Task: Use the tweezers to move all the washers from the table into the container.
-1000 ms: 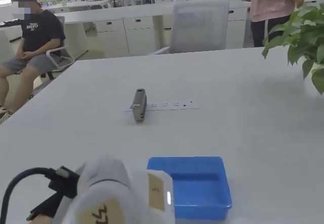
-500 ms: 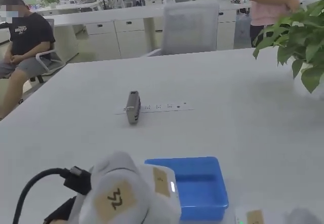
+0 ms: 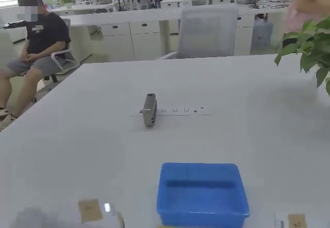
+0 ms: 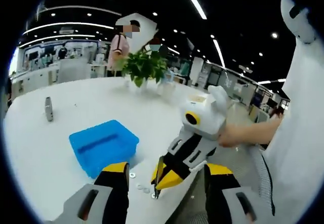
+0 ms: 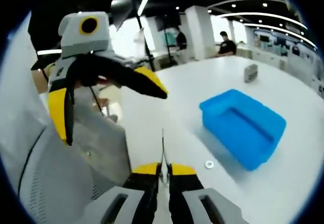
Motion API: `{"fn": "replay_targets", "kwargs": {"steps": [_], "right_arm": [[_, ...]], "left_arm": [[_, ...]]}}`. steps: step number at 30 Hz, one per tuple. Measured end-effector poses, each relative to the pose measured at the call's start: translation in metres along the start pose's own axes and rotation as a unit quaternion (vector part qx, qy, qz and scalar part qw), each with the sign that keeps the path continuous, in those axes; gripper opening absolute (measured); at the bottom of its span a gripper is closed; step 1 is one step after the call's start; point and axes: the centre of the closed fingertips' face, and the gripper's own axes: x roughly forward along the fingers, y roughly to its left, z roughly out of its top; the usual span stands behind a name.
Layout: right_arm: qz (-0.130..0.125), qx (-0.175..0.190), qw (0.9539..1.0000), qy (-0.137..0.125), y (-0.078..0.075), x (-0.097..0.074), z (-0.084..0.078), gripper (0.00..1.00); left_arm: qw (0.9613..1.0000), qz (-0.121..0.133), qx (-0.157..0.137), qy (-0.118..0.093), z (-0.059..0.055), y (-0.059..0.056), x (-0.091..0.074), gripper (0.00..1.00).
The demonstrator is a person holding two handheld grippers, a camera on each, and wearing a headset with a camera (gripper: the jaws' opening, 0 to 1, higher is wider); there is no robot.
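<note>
By the look of it nothing is moved yet: the container [image 4: 104,144] seems empty, several washers [image 4: 132,174] lie on the desk [image 4: 96,100] just beside it, the right tongs [image 5: 163,169] clamp the tweezers [image 5: 163,150], and the left tongs [image 5: 116,117] gape apart.

Head cam sits high at the near edge of the table [image 3: 77,135], tilted forward and down, with the blue container [image 3: 202,194] close at the bottom and a grey device [image 3: 149,109] further out. The left gripper [image 4: 168,169] cam rides low by that near edge, facing across the container toward the plant [image 4: 144,67], the right gripper [image 4: 158,181] right up close. The right gripper cam looks along its pinched tweezers [image 5: 163,150] from the opposite side. All three share the container and that device
</note>
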Motion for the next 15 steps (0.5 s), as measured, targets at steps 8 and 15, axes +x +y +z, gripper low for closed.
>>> {"fn": "replay_targets", "kwargs": {"steps": [8, 15], "right_arm": [[-0.027, 0.039, 0.9982, -0.037, -0.013, -0.018, 0.015, 0.03], [-0.054, 0.054, 0.9959, -0.048, -0.031, -0.032, 0.031, 0.03]], "left_arm": [[0.9871, 0.124, -0.009, -0.102, 0.011, 0.04, -0.026, 0.77], [0.9712, 0.196, 0.005, -0.135, 0.02, 0.064, -0.047, 0.85]]}}
